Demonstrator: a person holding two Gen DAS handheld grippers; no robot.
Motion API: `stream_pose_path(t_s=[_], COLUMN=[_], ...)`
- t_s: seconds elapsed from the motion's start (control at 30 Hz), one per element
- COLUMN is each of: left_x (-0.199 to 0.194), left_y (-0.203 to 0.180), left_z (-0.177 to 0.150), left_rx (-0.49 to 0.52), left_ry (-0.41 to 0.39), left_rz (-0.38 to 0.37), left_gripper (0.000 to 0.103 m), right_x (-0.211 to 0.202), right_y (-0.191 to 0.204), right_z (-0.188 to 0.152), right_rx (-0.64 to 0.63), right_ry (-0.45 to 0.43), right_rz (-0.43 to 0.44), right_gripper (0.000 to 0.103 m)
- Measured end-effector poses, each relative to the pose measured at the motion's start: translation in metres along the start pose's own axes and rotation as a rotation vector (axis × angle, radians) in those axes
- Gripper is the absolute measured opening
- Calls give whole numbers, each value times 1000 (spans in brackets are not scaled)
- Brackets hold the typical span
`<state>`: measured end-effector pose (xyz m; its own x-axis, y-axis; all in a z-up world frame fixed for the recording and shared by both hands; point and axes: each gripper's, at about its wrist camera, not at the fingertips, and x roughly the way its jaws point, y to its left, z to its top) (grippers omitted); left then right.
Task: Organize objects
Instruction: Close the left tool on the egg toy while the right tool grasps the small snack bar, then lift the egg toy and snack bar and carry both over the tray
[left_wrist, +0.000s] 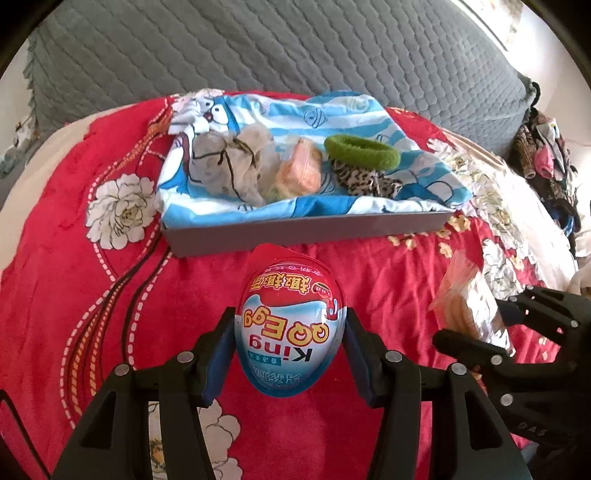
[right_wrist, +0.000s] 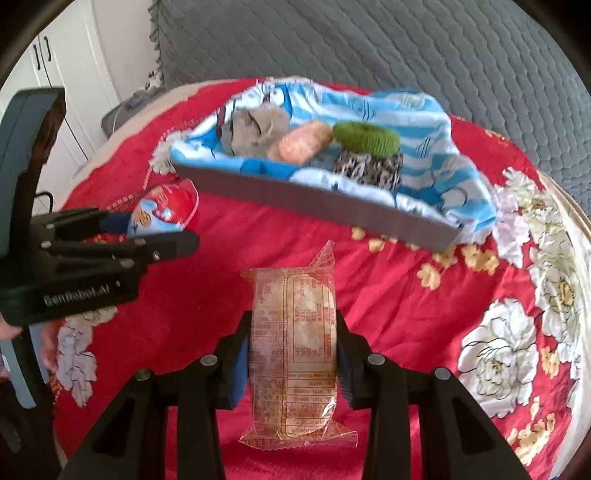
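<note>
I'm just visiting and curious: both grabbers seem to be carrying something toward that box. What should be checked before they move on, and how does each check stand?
1. Left gripper pinches the toy egg on both sides: ok.
2. Right gripper clamps the snack packet: ok.
3. Tray straight ahead: ok.
4. Free spot among the hair band and other bits: cannot tell.
5. Grippers apart: ok.

In my right view the box (right_wrist: 314, 199) and its contents blur, my left tool (right_wrist: 155, 236) hides most of the egg (right_wrist: 162, 210), and fine print on my wrapped snack (right_wrist: 295, 354) is unreadable.
</note>
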<state>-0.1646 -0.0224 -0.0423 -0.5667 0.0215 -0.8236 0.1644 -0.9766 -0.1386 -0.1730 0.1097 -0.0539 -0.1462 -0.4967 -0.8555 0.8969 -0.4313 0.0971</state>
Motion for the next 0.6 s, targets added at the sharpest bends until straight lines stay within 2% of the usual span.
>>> stream_pose_path(t_s=[0.33,0.6], left_x=[-33,-61], left_y=[-13,-20], left_z=[13,34], left_rx=[11,11], left_ry=[-59,-141], left_rz=[29,43], left_gripper=[57,57], right_x=[-55,-96], right_y=[3,5], right_z=[21,47], right_rx=[-11,-43], right_ry=[-151,-287], right_rz=[12,15], right_gripper=[39,39])
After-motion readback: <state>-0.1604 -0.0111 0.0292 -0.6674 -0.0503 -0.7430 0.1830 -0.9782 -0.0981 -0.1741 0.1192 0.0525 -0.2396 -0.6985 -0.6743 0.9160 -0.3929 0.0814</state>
